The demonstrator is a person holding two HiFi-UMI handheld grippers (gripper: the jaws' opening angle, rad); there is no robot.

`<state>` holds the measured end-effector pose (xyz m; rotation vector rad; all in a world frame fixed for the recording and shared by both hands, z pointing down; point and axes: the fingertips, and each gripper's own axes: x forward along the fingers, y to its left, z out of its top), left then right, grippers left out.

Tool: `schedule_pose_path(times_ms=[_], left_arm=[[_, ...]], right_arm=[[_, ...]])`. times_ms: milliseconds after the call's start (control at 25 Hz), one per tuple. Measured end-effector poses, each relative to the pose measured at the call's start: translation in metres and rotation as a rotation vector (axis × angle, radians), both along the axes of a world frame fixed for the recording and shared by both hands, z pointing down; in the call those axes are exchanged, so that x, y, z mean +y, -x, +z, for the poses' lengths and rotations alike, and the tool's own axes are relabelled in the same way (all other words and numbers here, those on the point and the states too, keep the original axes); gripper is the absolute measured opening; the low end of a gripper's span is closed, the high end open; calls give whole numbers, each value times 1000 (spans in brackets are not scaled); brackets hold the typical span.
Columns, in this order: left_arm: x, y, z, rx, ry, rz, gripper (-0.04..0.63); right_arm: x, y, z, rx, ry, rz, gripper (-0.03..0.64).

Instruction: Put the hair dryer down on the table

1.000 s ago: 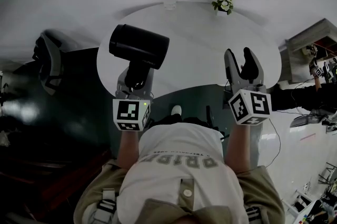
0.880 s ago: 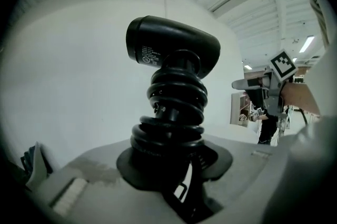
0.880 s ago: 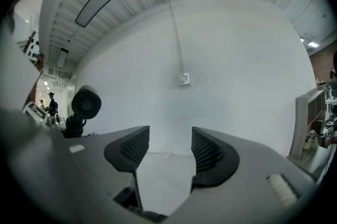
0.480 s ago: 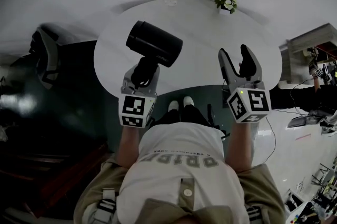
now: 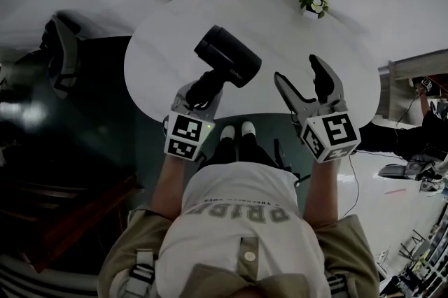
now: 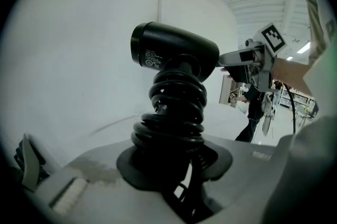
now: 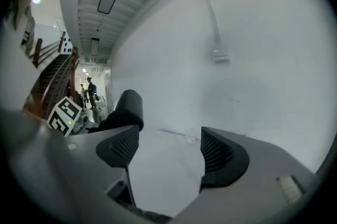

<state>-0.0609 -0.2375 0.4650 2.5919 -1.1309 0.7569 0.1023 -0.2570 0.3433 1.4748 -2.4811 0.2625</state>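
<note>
Head view is showing the left gripper clamping the hair dryer by its cord-wrapped handle over the table's near side, ready for setting down. The right gripper (jaws just opening wide, nothing between them) is hovering over the table's near edge.

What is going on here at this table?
A person holds a two-jaw gripper in each hand. The left gripper is shut on the handle of a black hair dryer, which has its cord wound around the handle, and holds it over the round white table. The hair dryer does not seem laid down yet. The right gripper is empty: its jaws have just been opening and stand wide apart. A small plant stands at the far edge.
</note>
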Motion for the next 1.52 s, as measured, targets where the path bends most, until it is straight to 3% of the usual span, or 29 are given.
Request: schedule_pose_path(times_ms=[840,1200,1520], left_arm=[[7,-17,76,-72,180,41,140],[11,-24,97,-126,219,73,140],[14,-33,119,-155,298,104,140]], right_arm=[[-3,66,56,141,146,-382,377],[-14,75,80,157,208,-381,377],[-10,73,125,253,311,-449,364]])
